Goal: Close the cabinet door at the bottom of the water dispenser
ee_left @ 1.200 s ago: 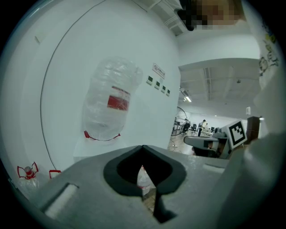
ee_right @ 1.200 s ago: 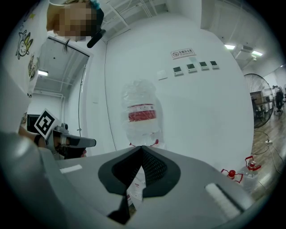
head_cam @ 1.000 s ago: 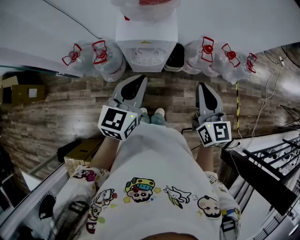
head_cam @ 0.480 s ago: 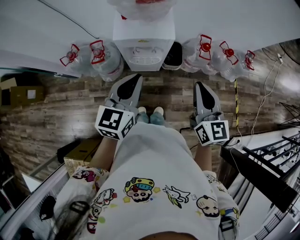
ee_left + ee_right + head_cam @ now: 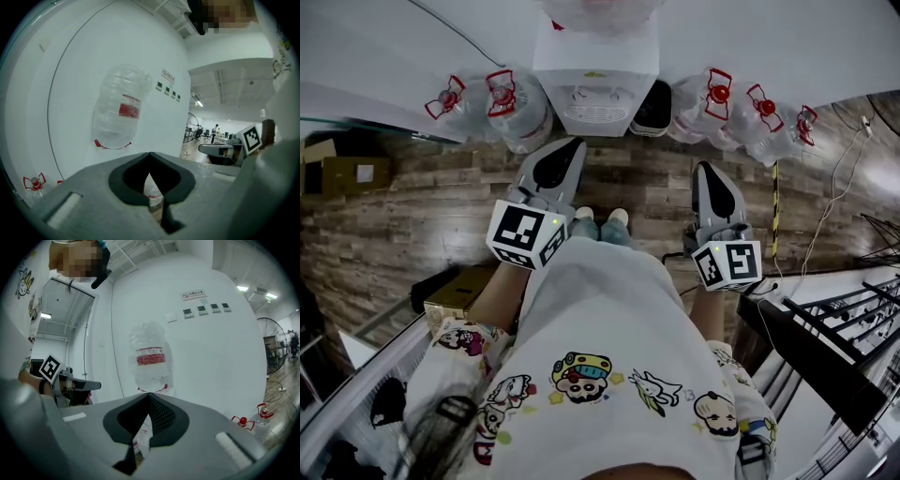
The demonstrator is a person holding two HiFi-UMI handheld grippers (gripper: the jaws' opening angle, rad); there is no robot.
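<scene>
The white water dispenser stands against the wall ahead of my feet, seen from above, with an inverted clear bottle on top. Its bottom cabinet door is hidden in every view. My left gripper is held in front of the dispenser's left side, jaws shut with nothing between them. Off to the dispenser's right, my right gripper is shut and empty too. In the left gripper view the jaws meet below the bottle. The right gripper view shows its jaws meeting under the same bottle.
Water bottles with red handles stand left and right of the dispenser, with a black bin beside it. Cardboard boxes lie at the left, another box is near my left leg. A metal rack and a cable are at the right.
The head view has shifted a little. Both grippers keep their place, jaws still shut.
</scene>
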